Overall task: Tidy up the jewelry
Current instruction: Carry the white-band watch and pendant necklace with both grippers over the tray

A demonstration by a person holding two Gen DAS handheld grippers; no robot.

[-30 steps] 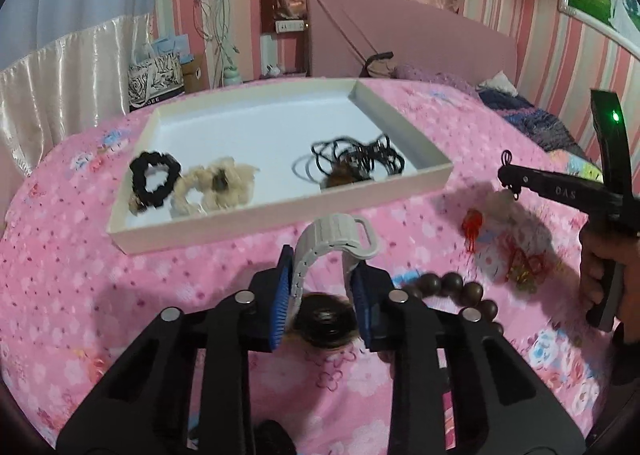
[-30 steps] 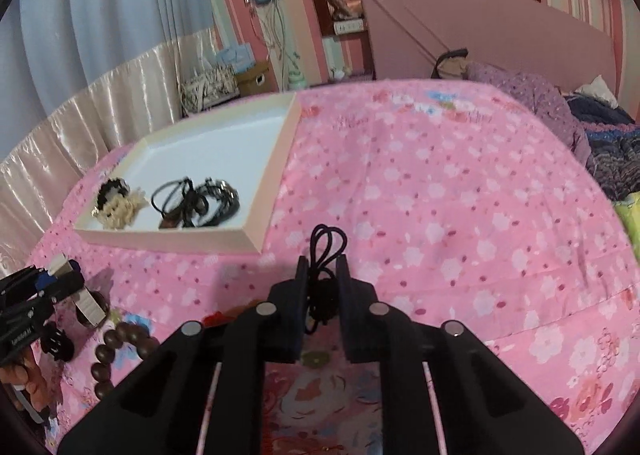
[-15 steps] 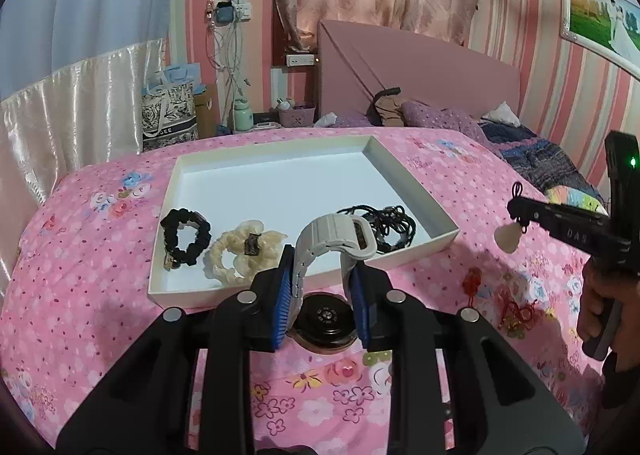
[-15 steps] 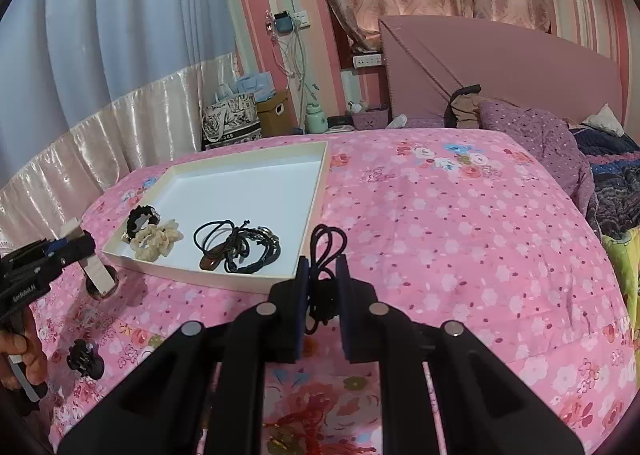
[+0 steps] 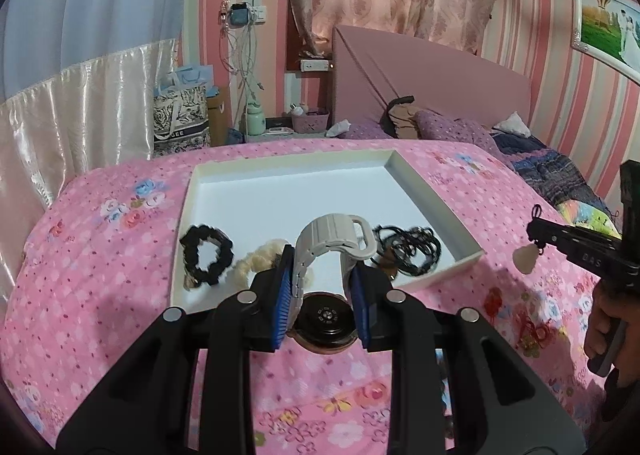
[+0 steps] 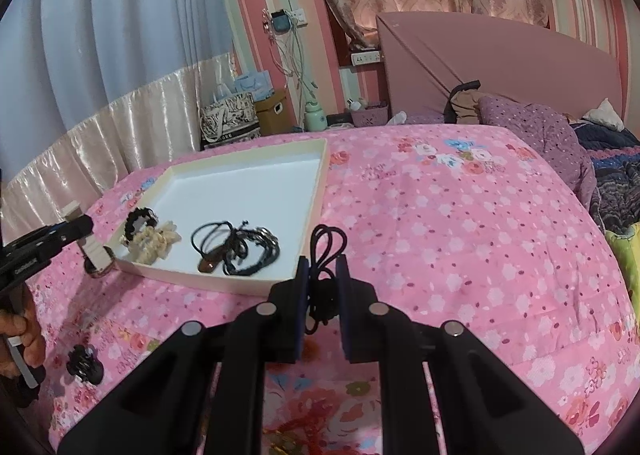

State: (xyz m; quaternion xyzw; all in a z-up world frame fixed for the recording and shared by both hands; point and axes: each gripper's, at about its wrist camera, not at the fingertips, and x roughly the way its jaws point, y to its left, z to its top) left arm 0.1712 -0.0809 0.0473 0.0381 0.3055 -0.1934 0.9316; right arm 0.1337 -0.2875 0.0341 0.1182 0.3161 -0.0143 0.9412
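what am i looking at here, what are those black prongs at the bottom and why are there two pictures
No robot here: a person holds a black two-finger tool in each hand, with a fisheye camera on each looking along its fingers, hence two pictures.

The left tool is closed on a pale grey-strapped wristwatch. The right tool is closed on a thin black cord necklace, whose pale pendant shows in the left view.

On the pink flowered bedspread sits a shallow white tray holding a black scrunchie, a cream scrunchie and tangled black cords. A black hair claw lies on the bedspread.
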